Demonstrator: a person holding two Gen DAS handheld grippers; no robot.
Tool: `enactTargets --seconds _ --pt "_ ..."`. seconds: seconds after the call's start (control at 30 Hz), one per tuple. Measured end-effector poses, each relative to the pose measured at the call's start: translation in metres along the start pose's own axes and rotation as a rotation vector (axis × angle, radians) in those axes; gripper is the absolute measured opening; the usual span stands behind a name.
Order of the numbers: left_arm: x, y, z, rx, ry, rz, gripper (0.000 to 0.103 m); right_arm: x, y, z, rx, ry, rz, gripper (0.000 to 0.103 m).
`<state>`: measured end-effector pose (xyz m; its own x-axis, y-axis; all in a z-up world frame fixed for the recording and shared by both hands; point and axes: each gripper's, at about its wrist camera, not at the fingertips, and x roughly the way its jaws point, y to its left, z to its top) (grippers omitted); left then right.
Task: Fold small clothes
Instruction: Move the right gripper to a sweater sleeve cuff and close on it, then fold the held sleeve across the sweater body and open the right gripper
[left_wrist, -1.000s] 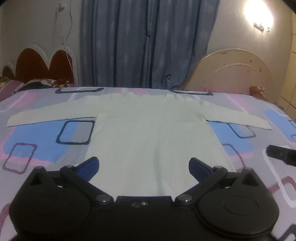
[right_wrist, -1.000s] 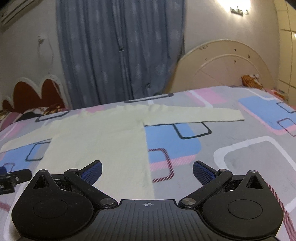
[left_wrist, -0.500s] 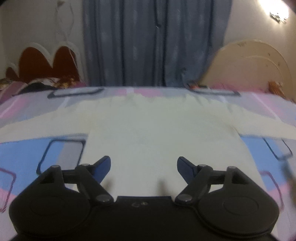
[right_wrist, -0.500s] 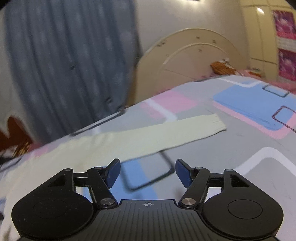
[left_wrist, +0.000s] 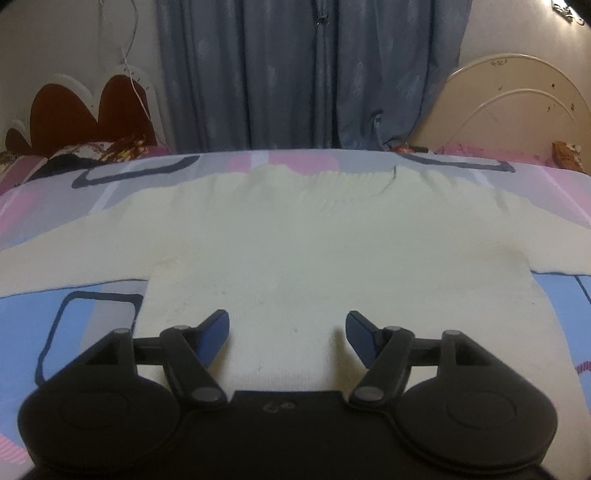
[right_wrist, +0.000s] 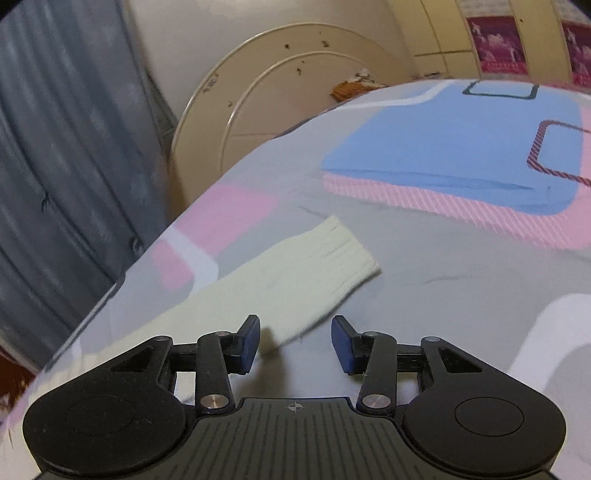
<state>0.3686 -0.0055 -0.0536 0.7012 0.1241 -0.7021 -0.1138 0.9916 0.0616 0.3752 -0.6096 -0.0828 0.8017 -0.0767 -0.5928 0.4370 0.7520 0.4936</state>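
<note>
Patterned bedsheet (left_wrist: 92, 195), blue curtain (left_wrist: 295, 74), cream headboard (right_wrist: 280, 96)

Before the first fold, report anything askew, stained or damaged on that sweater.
The cream sweater lies flat and spread on the bedsheet, with nothing askew. A dark thread or mark runs down from the neckline, and faint yellowish discolouring shows near one armpit. The sleeve cuff looks intact.

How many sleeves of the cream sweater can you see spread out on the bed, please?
2. One sleeve runs off to the left of the sweater, the other sleeve to the right; its cuff end shows in the right wrist view.
</note>
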Motion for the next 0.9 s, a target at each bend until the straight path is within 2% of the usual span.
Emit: enactTargets --seconds 0.1,0.17,0.23,0.27,0.3,0.33,0.47,0.57,0.63,0.77,0.9 --pt "0.007 0.001 0.002 0.002 0.011 0.003 0.070 0.007 -0.007 0.005 0.027 -0.003 0.012 0.044" --pt "0.011 0.004 0.003 -0.002 0.022 -0.005 0.076 0.011 -0.007 0.005 0.023 -0.006 0.011 0.042" --pt "0.014 0.008 0.003 0.001 0.039 -0.009 0.076 0.018 -0.006 0.005 0.009 -0.008 -0.004 0.030" --pt "0.016 0.011 0.003 0.001 0.054 -0.011 0.076 0.020 -0.007 0.006 -0.006 -0.012 -0.021 0.012" --pt "0.017 0.015 0.003 -0.004 0.063 -0.010 0.076 0.025 -0.006 0.007 -0.020 -0.011 -0.031 0.002" --pt "0.017 0.020 0.001 -0.008 0.067 -0.011 0.076 0.025 -0.006 0.008 -0.032 -0.010 -0.030 0.002" --pt "0.023 0.039 -0.002 -0.017 0.086 -0.014 0.086 0.028 0.017 0.002 -0.150 -0.006 -0.061 0.002" --pt "0.027 0.057 -0.003 -0.049 0.096 -0.036 0.088 0.020 0.061 -0.015 -0.276 -0.021 0.028 0.002" --pt "0.029 0.069 -0.001 -0.087 0.085 -0.055 0.081 0.016 0.092 -0.035 -0.386 -0.090 0.128 0.002" --pt "0.033 0.089 0.006 -0.125 0.054 -0.112 0.079 0.011 0.161 -0.093 -0.484 -0.045 0.281 0.002" --pt "0.038 0.107 0.015 -0.121 0.051 -0.150 0.079 0.008 0.224 -0.158 -0.559 0.007 0.403 0.002"
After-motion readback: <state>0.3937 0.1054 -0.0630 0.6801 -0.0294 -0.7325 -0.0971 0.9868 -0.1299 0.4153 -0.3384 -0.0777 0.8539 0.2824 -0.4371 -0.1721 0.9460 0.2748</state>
